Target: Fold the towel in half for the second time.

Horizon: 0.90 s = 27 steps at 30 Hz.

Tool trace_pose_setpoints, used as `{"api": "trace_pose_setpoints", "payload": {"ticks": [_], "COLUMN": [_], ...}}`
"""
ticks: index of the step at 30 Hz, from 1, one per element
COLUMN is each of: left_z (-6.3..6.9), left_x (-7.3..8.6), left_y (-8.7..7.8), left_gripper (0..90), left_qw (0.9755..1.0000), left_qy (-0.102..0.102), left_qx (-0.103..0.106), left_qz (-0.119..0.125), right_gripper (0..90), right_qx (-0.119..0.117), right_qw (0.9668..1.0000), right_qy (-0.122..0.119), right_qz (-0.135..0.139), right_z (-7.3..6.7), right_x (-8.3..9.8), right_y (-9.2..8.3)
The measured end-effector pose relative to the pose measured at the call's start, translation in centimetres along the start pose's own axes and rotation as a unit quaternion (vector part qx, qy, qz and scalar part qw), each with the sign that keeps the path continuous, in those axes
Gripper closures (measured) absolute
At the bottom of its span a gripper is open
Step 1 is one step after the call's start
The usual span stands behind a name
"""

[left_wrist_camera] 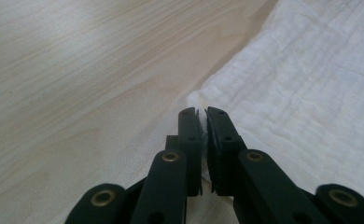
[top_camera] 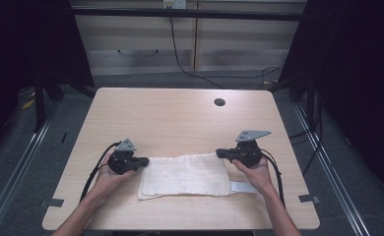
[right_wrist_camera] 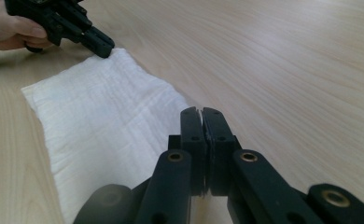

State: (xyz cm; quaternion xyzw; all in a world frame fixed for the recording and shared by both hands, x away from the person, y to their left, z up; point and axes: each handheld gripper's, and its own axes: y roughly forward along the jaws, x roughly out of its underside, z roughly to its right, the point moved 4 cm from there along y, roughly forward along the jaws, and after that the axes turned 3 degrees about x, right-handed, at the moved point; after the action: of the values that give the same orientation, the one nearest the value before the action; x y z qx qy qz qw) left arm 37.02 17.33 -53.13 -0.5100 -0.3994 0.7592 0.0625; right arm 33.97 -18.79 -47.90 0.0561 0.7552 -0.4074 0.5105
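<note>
the left gripper is pinching the white cloth at its far left corner, jaws clamped together on the fabric. the right gripper is gripping the cloth's far right corner, near the table front edge.

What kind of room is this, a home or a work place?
Probably a lab or recording workspace: a plain wooden desk stands inside a dark metal frame, loose cables run across the grey floor, and cabinets line the back.

No readable text, labels, brands or numbers anywhere; nothing legible on cloth, table, grippers or cabinets.
</note>
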Motion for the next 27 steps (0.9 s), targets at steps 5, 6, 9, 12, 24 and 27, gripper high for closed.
{"api": "trace_pose_setpoints", "payload": {"ticks": [5,6,9,12,24,27], "left_z": [0.1,0.1,0.3,0.3,0.5,0.6], "left_x": [0.0,0.0,0.0,0.0,-0.1,-0.1], "left_y": [0.0,0.0,0.0,0.0,0.0,0.1], "left_gripper": [85.1,85.1,85.2,85.3,85.9,86.0], "left_qw": [1.0000,1.0000,0.9999,0.9998,0.9995,0.9991], "left_qy": [0.003,0.000,0.002,0.001,0.004,0.006], "left_qx": [-0.007,-0.008,-0.017,-0.018,-0.032,-0.041], "left_qz": [-0.001,0.001,0.000,0.001,-0.004,-0.005], "right_gripper": [88.0,88.0,88.0,87.9,87.8,87.8], "right_qx": [-0.004,-0.005,-0.010,-0.017,-0.053,-0.065], "right_qw": [0.9999,0.9999,0.9998,0.9995,0.9969,0.9951], "right_qy": [-0.009,-0.011,-0.019,-0.028,-0.037,-0.037], "right_qz": [0.008,0.008,0.004,-0.003,-0.044,-0.065], "right_z": [-1.4,-1.7,-2.8,-3.9,-6.5,-7.2], "right_x": [-0.1,-0.1,0.4,1.0,3.6,4.8], "right_y": [-0.6,-0.7,-0.8,-0.8,-0.5,-0.5]}}
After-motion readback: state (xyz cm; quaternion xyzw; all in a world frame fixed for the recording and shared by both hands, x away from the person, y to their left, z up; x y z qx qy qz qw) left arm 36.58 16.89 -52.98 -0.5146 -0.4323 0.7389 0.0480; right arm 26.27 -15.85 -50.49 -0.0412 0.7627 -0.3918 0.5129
